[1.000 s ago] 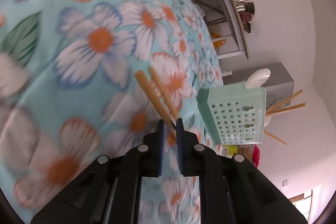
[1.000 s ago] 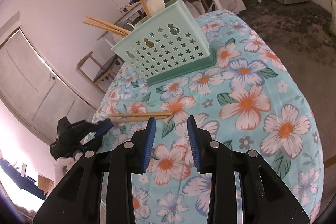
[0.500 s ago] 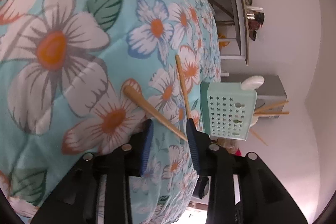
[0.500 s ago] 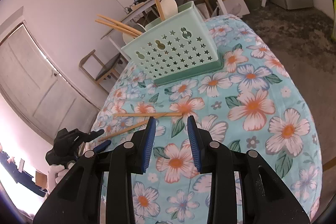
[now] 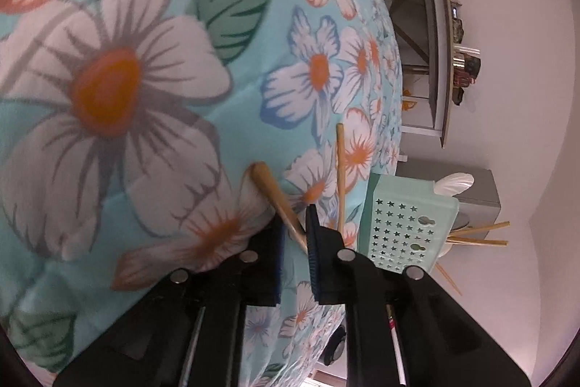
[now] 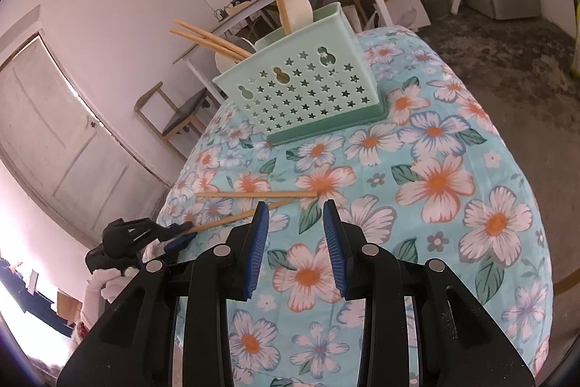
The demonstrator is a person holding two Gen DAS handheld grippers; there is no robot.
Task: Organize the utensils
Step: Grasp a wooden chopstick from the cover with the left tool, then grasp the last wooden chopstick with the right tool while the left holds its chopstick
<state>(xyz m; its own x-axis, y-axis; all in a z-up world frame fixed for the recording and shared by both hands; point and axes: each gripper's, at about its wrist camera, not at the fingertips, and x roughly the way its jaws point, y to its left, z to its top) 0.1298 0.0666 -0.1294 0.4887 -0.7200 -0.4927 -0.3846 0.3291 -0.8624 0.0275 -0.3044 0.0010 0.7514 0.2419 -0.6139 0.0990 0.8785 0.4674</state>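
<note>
Over floral turquoise quilt (image 6: 435, 140), left gripper (image 5: 294, 227), just closing, clamps slim wooden chopstick (image 5: 277, 202) end, shaft aimed toward pale-green perforated basket (image 6: 301, 86); right gripper (image 6: 295, 242) hovers parted, empty.

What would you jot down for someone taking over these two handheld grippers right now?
Left gripper: jaws have just been closing, now pinching the nearer chopstick at one end; it lies on the floral cloth.
Right gripper: open, empty, above the cloth.
Second chopstick: loose on the cloth, beside the first.
Green utensil basket: at the far end, already holding chopsticks and pale spoons.
Left to do: both loose chopsticks into the basket.
</note>
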